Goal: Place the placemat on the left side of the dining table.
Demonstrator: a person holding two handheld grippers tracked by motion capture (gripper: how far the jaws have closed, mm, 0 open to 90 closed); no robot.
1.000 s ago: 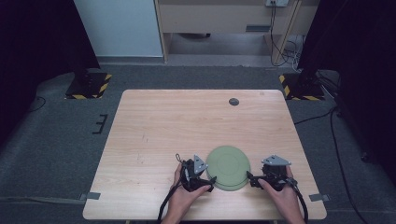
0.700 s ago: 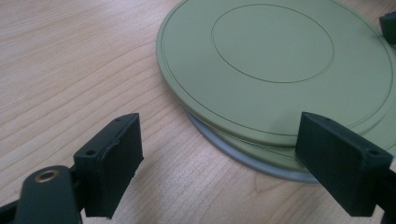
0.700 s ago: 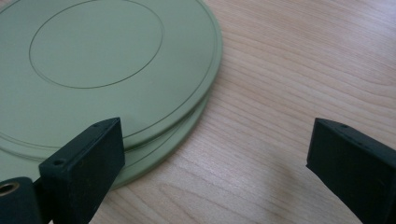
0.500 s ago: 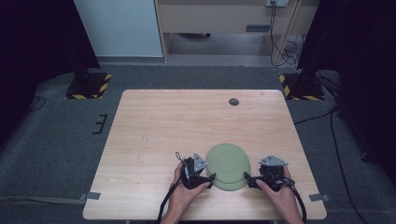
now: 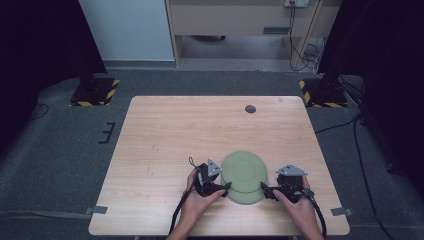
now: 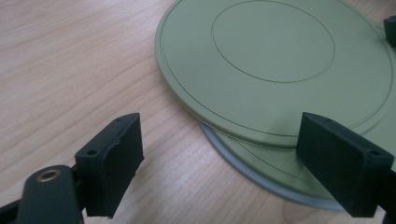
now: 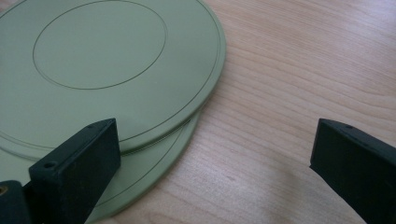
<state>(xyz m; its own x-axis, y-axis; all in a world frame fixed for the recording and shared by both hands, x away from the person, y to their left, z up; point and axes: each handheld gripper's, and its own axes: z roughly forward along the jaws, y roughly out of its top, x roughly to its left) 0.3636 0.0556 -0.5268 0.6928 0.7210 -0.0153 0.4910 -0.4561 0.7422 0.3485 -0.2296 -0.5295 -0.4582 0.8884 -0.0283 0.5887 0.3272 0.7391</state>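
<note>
Two stacked green plates – upper plate (image 5: pixel 244 169) offset on lower plate (image 5: pixel 247 196) – sit near the surface's (image 5: pixel 165 130) front edge. Left gripper (image 5: pixel 226 187) at the stack's left rim, jaws apart, just been opening, nothing clamped. Right gripper (image 5: pixel 263 188) at its right rim – jaws wide apart. Dark disc (image 5: pixel 250 109) far beyond the plates.

The left black two-jaw tool (image 5: pixel 226 187) and right black two-jaw tool (image 5: pixel 263 188) each carry a grey three-cornered plate on top and trail a black cable. Their blocky matt jaws show small screw holes; the left has a brass-coloured insert.
</note>
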